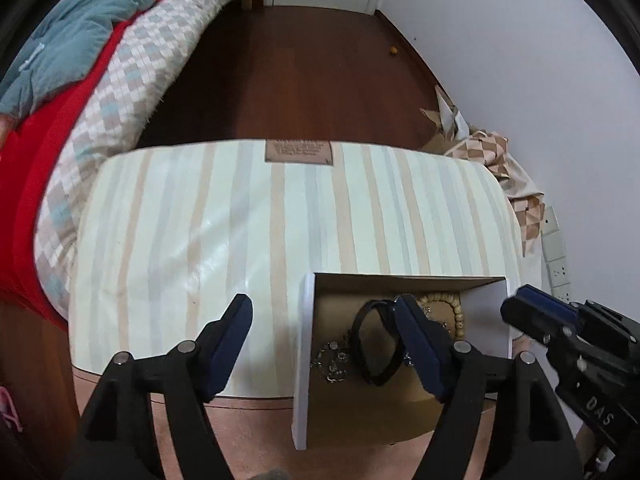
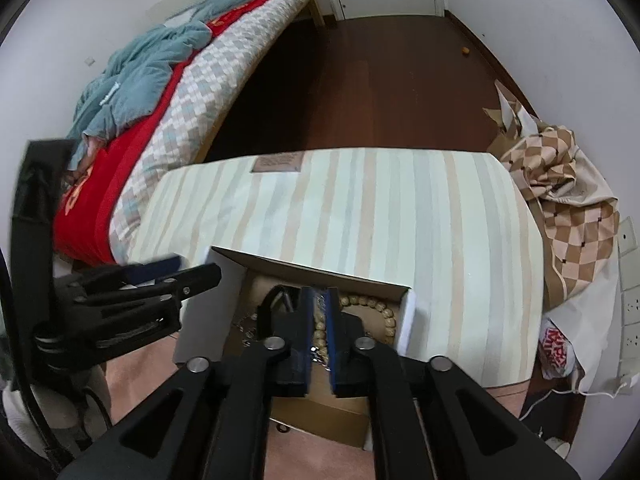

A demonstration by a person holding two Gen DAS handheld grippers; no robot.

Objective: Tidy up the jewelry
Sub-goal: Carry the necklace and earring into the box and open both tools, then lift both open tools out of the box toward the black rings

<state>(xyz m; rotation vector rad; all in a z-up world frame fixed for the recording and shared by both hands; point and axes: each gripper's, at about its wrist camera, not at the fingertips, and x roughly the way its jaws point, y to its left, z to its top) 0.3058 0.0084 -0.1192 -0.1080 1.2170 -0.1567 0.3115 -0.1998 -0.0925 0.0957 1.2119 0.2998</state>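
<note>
An open box (image 1: 303,344), white outside and brown inside, sits at the near edge of the striped table (image 1: 240,220). Inside lie a black band (image 1: 374,344), a wooden bead bracelet (image 1: 452,308) and a silver chain (image 1: 332,360). My left gripper (image 1: 322,306) is open wide, straddling the box's left wall, and holds nothing. In the right wrist view my right gripper (image 2: 319,300) hangs over the box (image 2: 408,312) with a narrow gap between its pads. The beads (image 2: 376,306) show behind that gap. The black band (image 2: 266,312) lies just left of it.
A bed (image 1: 120,80) with red and checked covers runs along the left. Dark wood floor (image 1: 300,80) lies beyond the table. Crumpled checkered cloth (image 2: 560,200) and a white power strip (image 1: 556,248) sit to the right by the wall.
</note>
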